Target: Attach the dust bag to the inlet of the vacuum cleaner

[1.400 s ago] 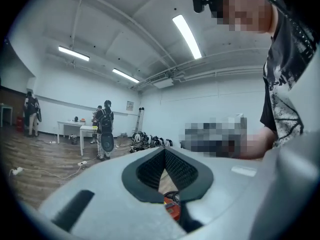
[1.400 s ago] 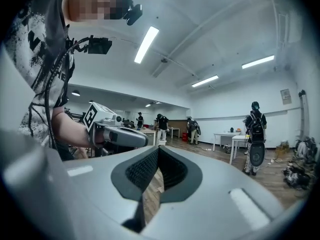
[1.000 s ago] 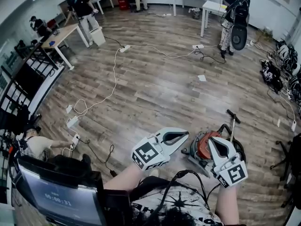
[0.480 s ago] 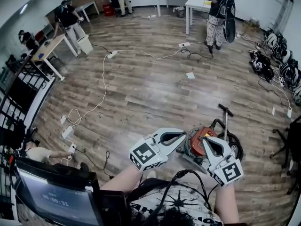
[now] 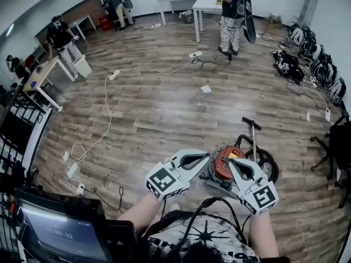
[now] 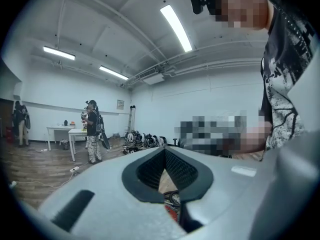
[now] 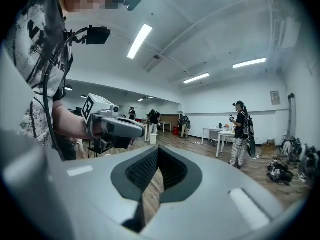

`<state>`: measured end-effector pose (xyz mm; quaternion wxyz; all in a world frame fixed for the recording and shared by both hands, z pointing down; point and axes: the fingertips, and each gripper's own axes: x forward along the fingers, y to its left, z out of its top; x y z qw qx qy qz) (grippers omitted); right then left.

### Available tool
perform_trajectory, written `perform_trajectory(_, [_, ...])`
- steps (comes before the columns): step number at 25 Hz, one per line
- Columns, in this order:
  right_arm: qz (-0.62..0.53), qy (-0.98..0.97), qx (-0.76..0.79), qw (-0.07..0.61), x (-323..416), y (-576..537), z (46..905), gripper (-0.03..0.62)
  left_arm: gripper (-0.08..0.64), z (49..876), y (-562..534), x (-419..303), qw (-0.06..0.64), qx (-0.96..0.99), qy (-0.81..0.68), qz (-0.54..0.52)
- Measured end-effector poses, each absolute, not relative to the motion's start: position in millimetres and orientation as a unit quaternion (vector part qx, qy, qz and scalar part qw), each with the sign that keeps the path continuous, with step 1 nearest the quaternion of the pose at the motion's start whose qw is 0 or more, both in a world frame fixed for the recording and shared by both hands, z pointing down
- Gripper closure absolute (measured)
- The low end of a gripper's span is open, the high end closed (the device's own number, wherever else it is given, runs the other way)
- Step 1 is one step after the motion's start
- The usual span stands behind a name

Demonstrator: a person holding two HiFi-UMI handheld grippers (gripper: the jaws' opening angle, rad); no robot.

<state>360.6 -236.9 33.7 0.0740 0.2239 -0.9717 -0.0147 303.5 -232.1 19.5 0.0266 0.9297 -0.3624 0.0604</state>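
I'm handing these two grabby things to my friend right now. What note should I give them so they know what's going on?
Left gripper: jaws shut, nothing in them.
Right gripper: jaws shut, also empty.
In the head view, both are held over the vacuum cleaner, which sits on the wooden floor.
No dust bag shows in any view.
Done: nothing visible.
Left: find the bag and fit it to the vacuum cleaner.

The left tongs and the right tongs were finished in pale grey, lined with black ribbed pads and marked with black-and-white squares. The vacuum cleaner was topped in red over black parts. The floor was patterned in brown wood planks, crossed by a white cable. The shirt was printed white on black.
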Motion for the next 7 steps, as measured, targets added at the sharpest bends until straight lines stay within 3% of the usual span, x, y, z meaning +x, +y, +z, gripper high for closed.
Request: perform_trajectory(7, [-0.023,-0.97,0.227,0.079,366.1,-236.7,30.9,0.586,0.56,18.4,-232.5,312.7,0.025,0.933,-0.354,0.06])
